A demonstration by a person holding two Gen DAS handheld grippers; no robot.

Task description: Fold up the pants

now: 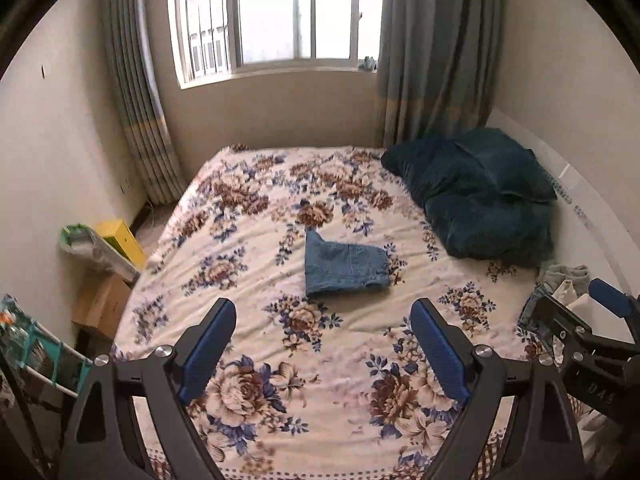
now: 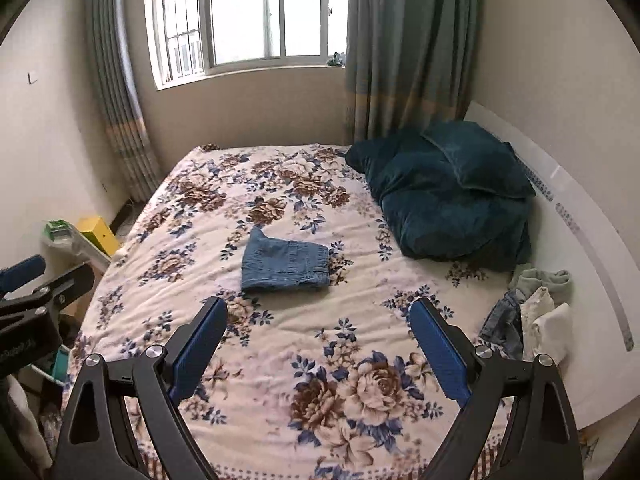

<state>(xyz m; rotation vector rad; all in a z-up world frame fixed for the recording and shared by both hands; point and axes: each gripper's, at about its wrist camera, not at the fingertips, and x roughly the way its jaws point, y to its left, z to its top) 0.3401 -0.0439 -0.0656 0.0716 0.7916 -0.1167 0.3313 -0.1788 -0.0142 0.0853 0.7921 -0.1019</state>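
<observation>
Blue denim pants (image 1: 345,265) lie on a cream bedspread (image 1: 256,312) patterned with brown and blue flowers (dark teal pillows (image 1: 480,188) beside), under grey-green curtains (image 1: 436,40).

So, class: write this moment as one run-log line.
left gripper: open, empty | right gripper: open, empty | folded blue denim pants: lying on floral bedspread | both grippers apart from pants

Floral bed (image 1: 320,360), bright window (image 1: 280,12), grey curtains (image 1: 436,48)
</observation>
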